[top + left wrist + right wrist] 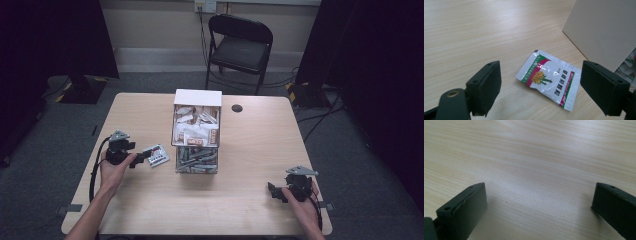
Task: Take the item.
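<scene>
My left gripper view is giving me the print on the sachet point(550, 79) (yellow flowers, a green and pink band). It is lying flat between my left gripper's point(540, 91) wide-open jaws, beside the box point(196, 131). My right gripper point(274, 191) is gaping over bare table point(250, 150).

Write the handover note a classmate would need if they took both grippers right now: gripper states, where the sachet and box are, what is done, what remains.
Left gripper: open, jaws either side of the sachet, not gripping it.
Right gripper: open, holding nothing, over bare table at the near right.
Sachet: flat on the table, just left of the two-tier box, which is full of similar packets.
Done: nothing held yet.
Left: probably close the left jaws on the sachet and lift it; whether it belongs in the box I cannot tell.
</scene>
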Available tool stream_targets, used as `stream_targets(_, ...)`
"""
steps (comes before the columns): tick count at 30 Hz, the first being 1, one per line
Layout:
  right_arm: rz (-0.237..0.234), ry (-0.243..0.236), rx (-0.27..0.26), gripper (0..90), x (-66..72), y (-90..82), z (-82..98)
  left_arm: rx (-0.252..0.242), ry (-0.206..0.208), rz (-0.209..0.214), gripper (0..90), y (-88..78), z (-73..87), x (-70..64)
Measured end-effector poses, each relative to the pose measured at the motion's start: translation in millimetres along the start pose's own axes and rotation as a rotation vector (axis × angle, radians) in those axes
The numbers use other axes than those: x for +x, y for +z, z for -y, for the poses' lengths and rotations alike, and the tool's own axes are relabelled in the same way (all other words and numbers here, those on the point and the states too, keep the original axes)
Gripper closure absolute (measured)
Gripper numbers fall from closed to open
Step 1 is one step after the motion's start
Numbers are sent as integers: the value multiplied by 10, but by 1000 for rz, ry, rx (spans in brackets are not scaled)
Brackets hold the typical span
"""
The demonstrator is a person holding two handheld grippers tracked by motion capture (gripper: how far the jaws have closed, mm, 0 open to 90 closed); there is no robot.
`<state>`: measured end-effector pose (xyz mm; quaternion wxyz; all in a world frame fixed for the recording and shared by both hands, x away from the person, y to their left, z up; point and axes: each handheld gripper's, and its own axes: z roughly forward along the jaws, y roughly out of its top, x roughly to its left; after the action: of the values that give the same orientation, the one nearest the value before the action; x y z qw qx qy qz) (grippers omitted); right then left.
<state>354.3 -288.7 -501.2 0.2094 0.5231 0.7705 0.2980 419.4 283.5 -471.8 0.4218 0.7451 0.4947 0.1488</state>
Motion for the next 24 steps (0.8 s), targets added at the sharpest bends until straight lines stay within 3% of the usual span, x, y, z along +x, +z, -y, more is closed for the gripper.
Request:
stream_targets(5,0,0,0,0,0,0,0,-10,13,14,175,-150,-2,-13)
stream_targets(24,0,0,0,0,0,0,0,-4,67,-15,186,-547,180,-42)
